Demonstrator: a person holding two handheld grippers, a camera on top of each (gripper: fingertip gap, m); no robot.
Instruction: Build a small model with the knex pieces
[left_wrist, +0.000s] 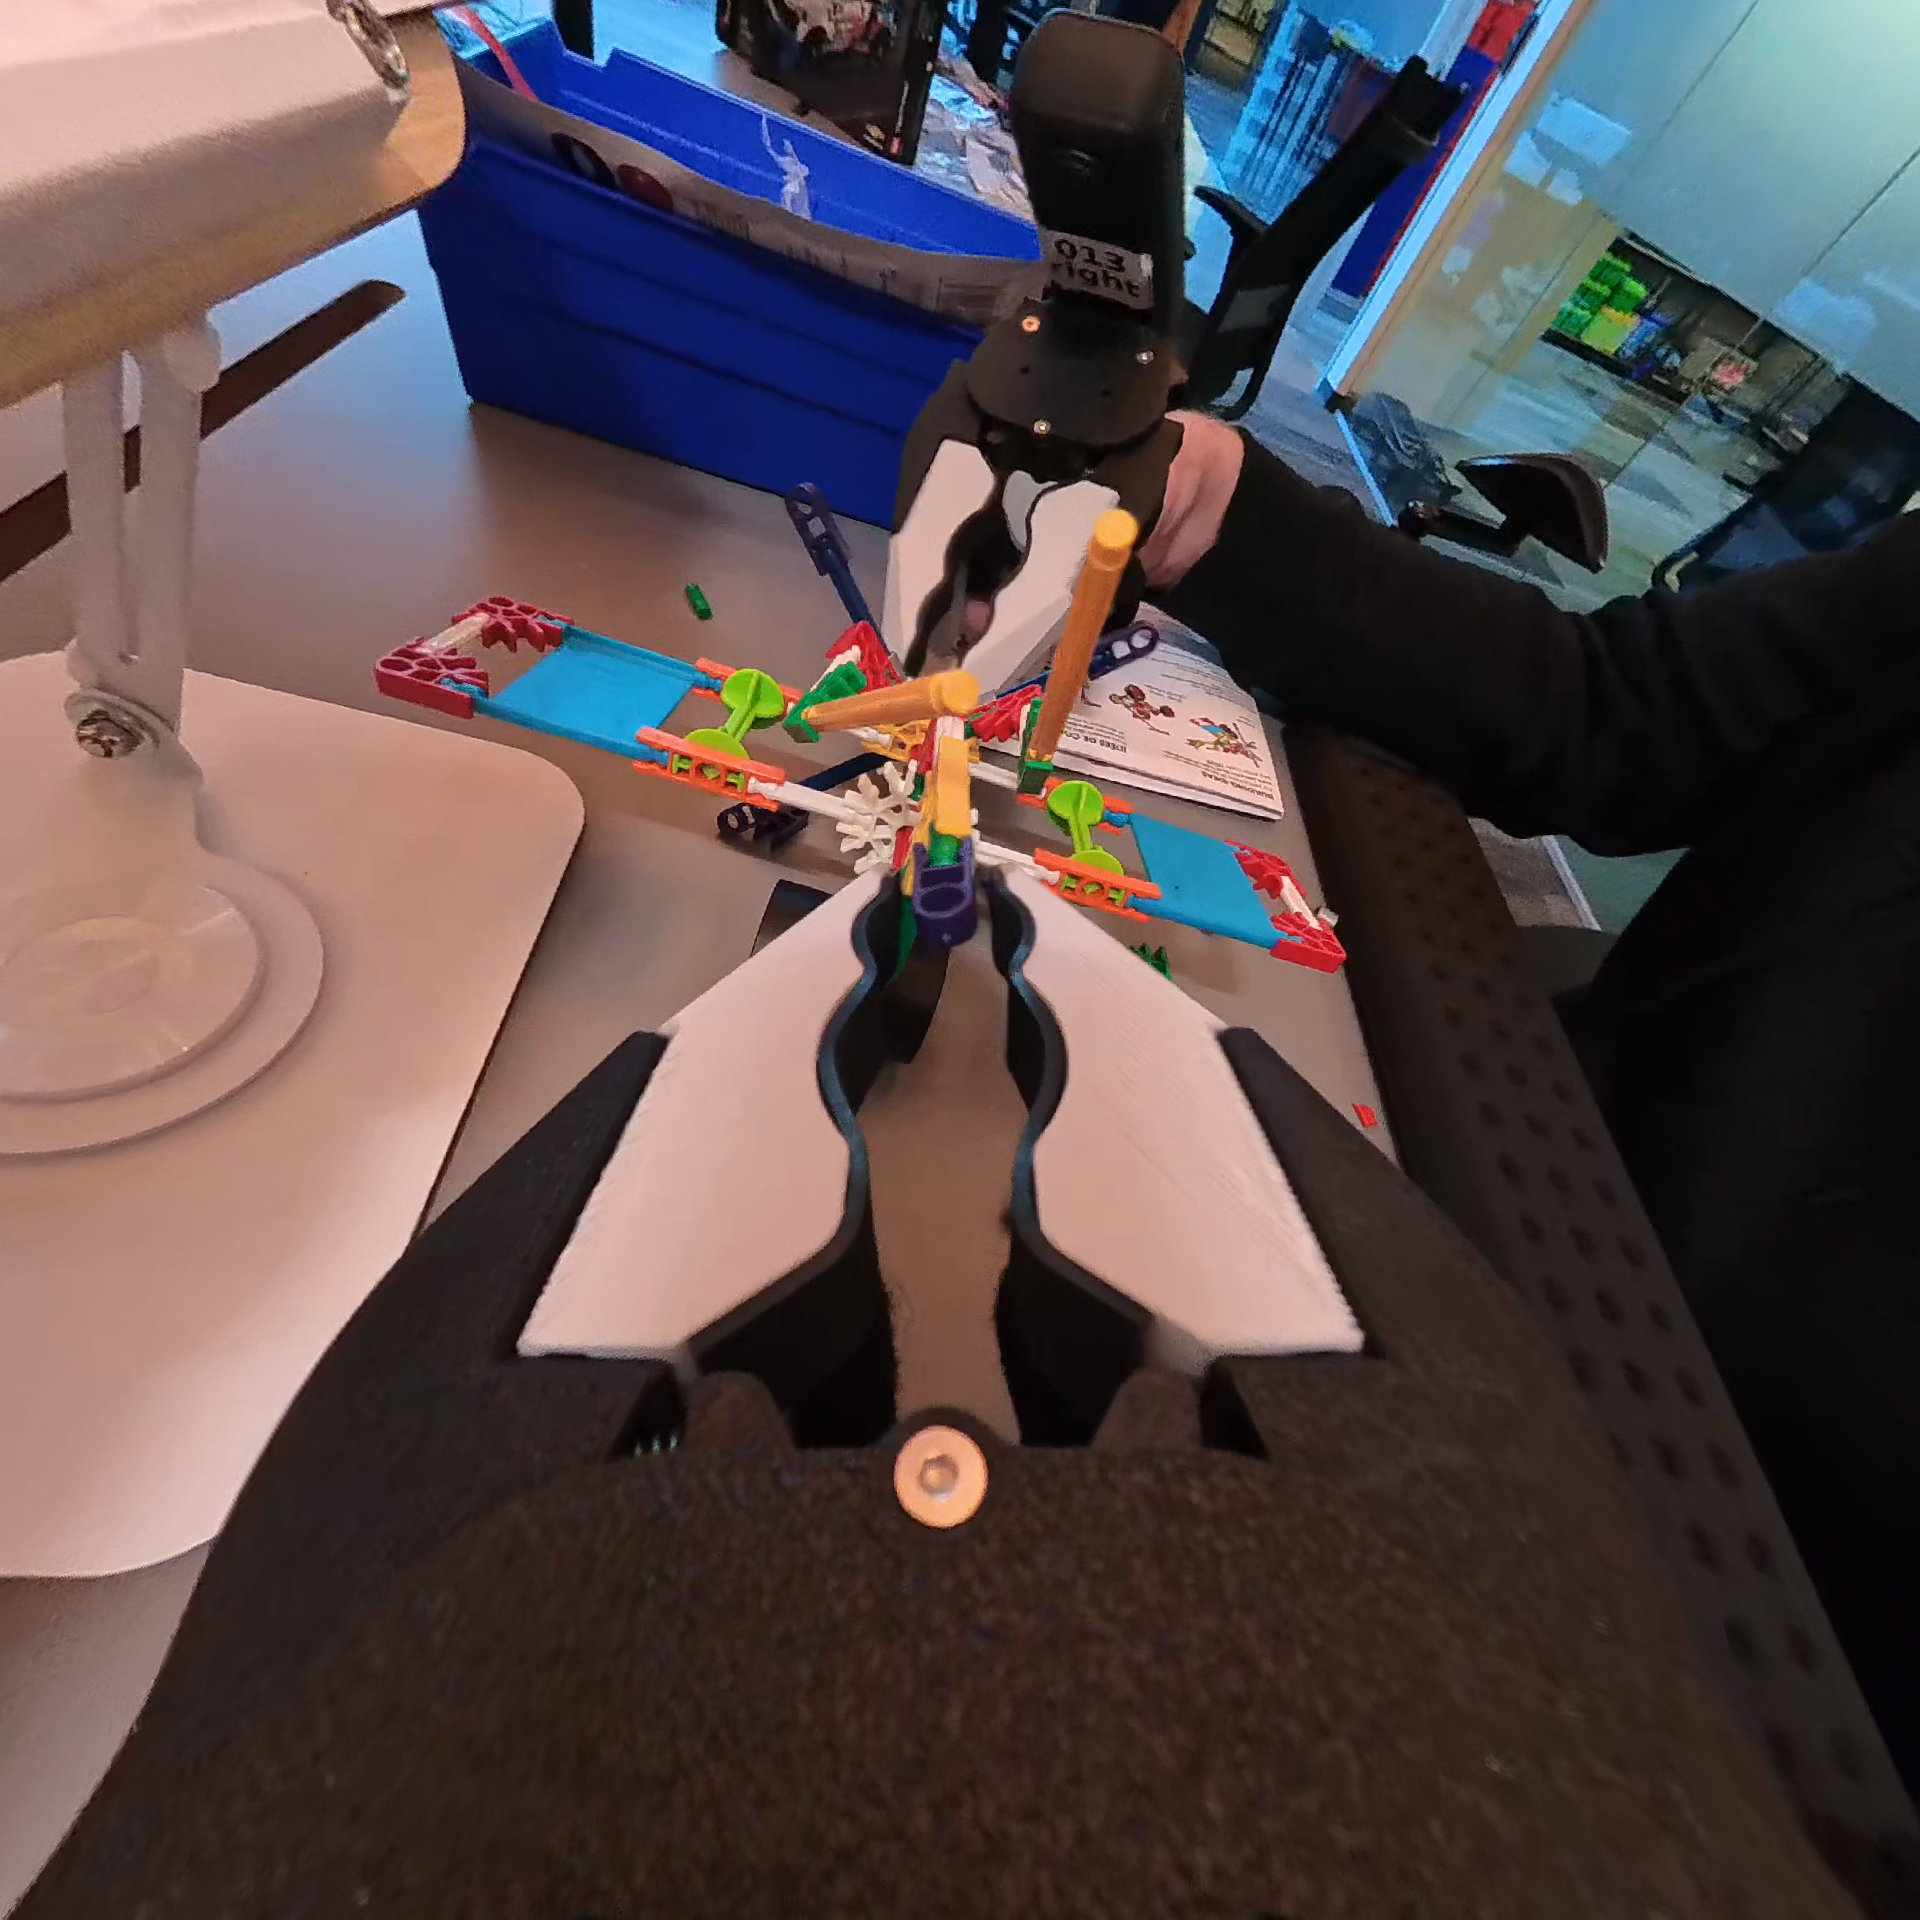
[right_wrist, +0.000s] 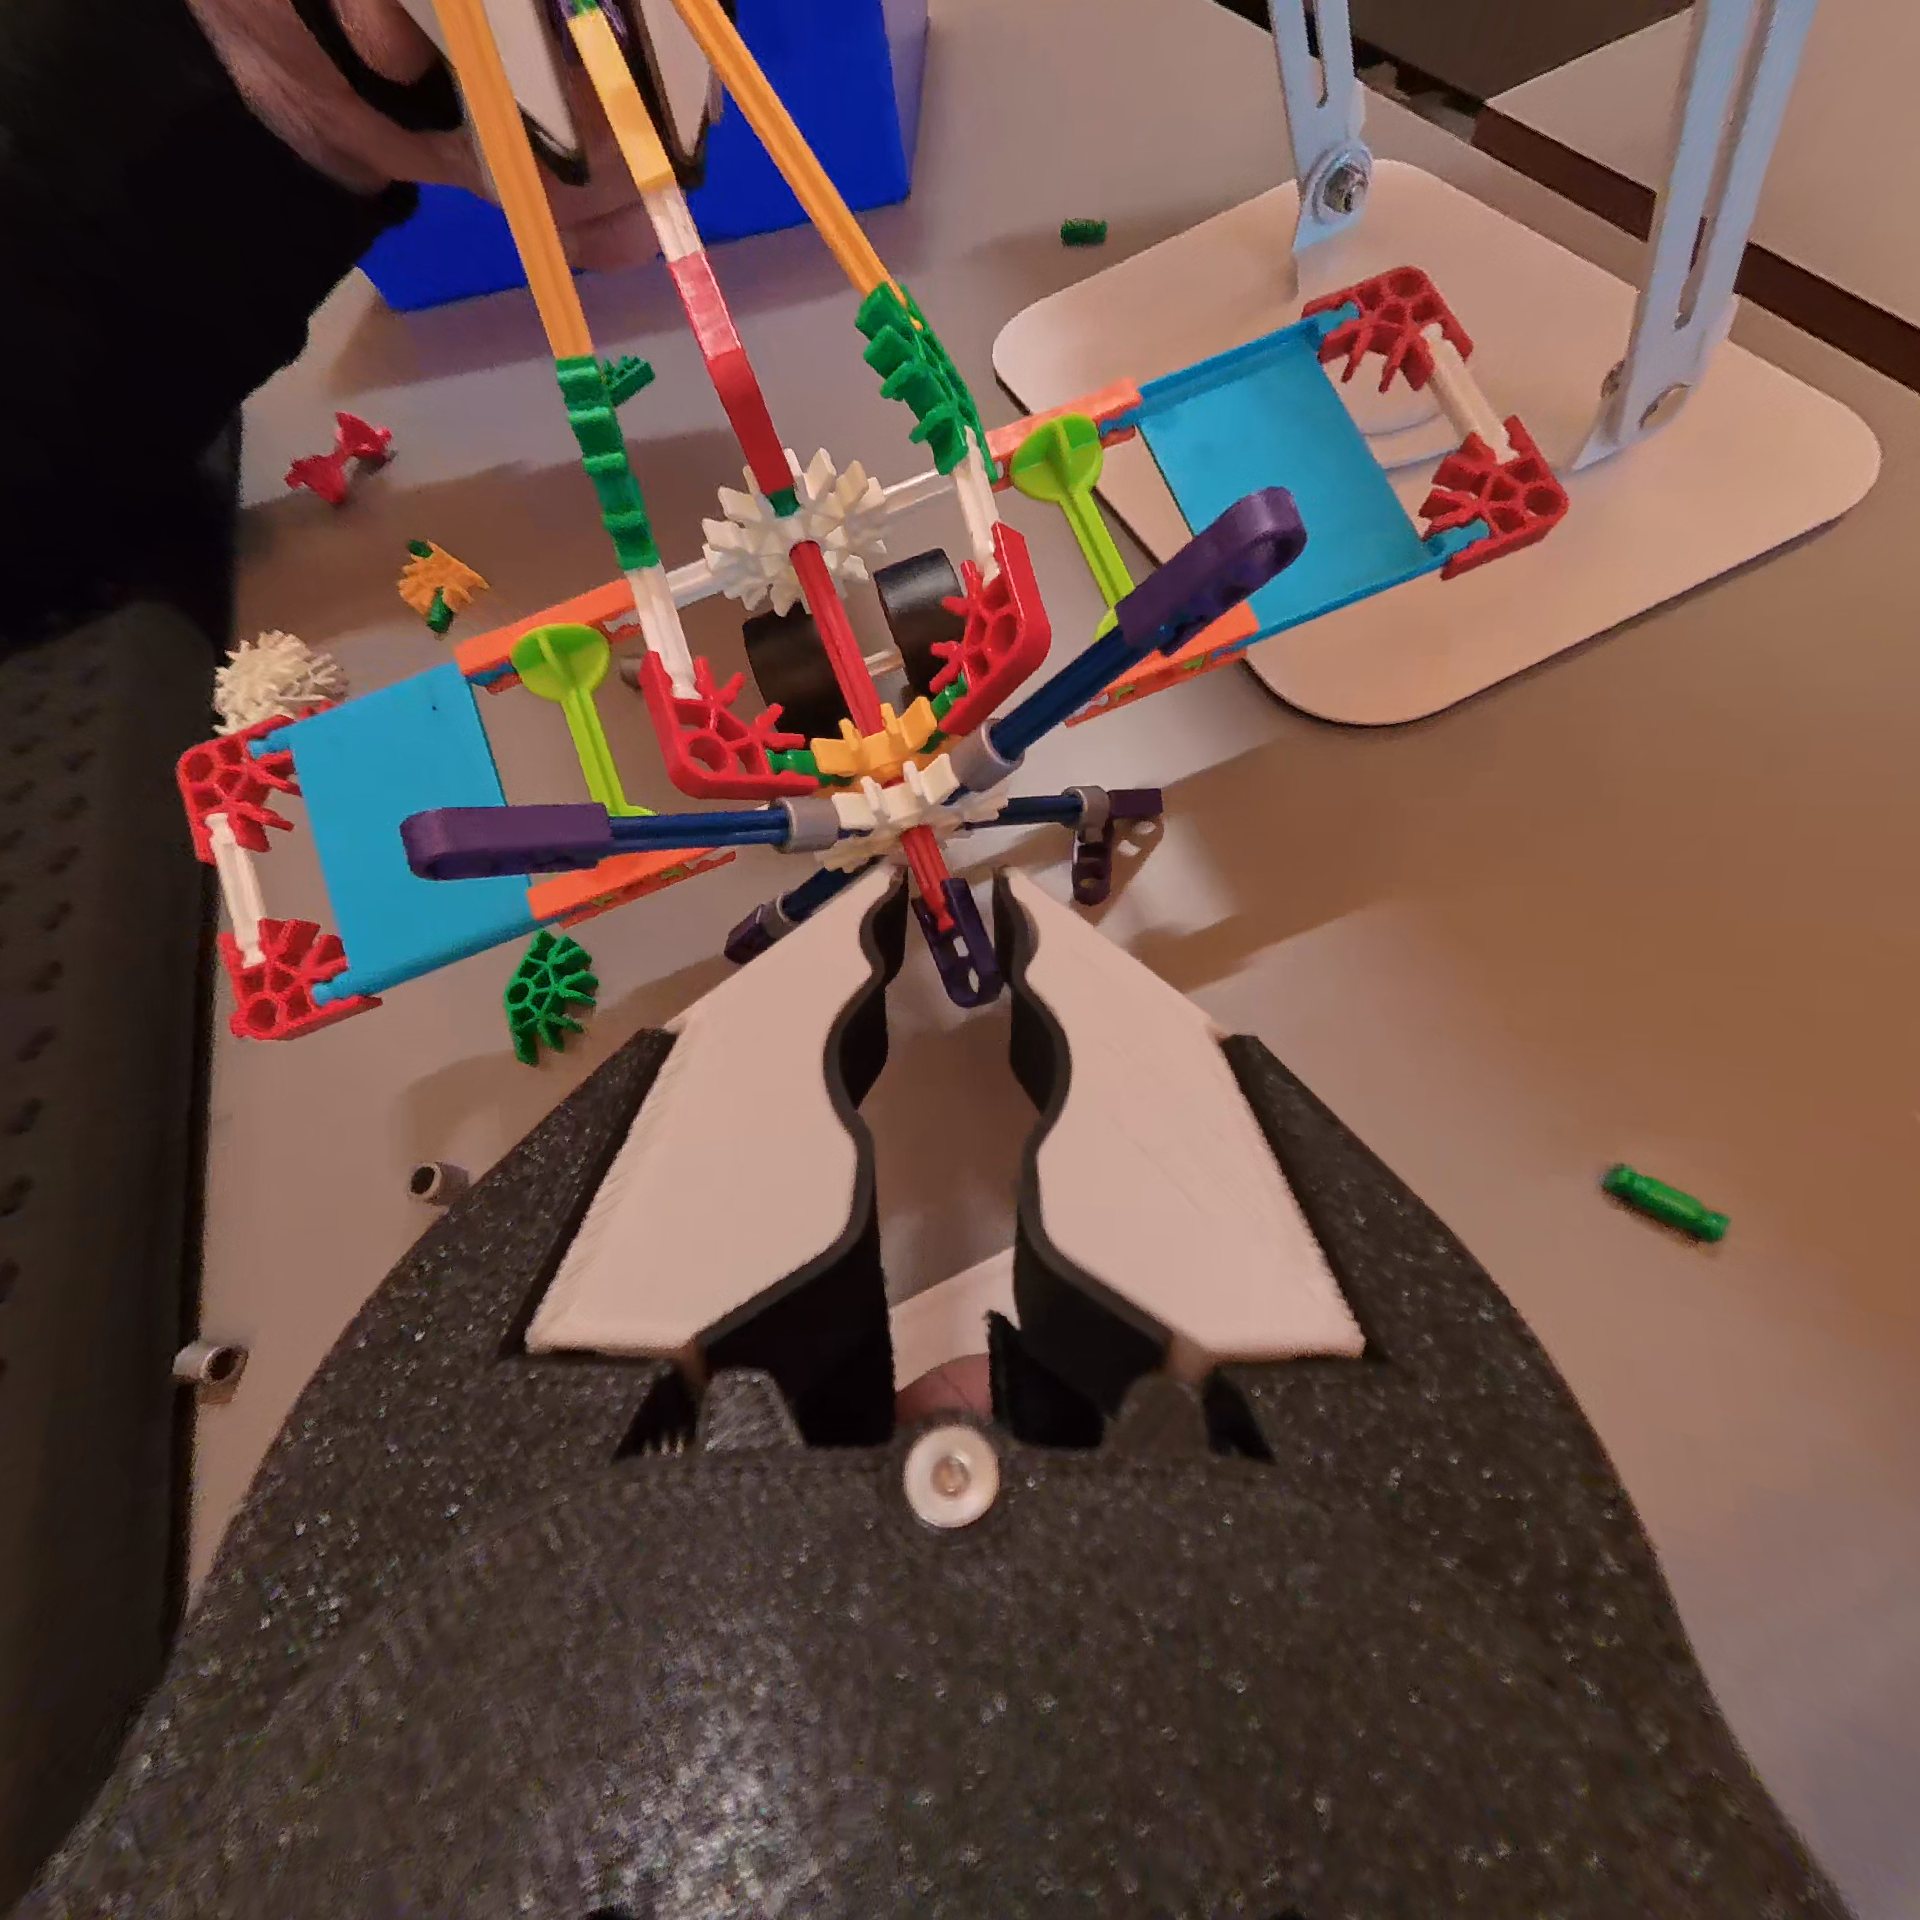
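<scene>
The left gripper (left_wrist: 943, 894), white-fingered with black pads, pinches a small purple plastic connector (left_wrist: 943, 902) at the near end of a colourful plastic rod-and-connector toy model (left_wrist: 914, 769), which looks like an aircraft. The right gripper (right_wrist: 943, 902) pinches a purple slotted blade (right_wrist: 961, 951) of the propeller at the model's opposite end. Held between the two above the grey tabletop (right_wrist: 1455, 987), the model's long axis is its red and yellow central spine (right_wrist: 727, 343), running from one gripper to the other. Flat blue wing panels (right_wrist: 400, 821) stick out left and right. It looks light but fragile: press-fit joints likely pull apart under twisting, so the stiffer hubs and spine seem the safest holds. Loose pieces, including a green connector (right_wrist: 551, 992) and a short green rod (right_wrist: 1664, 1216), lie around. A white stand base (right_wrist: 1662, 499) sits beyond, and a blue plastic bin (left_wrist: 665, 301) farther off.
</scene>
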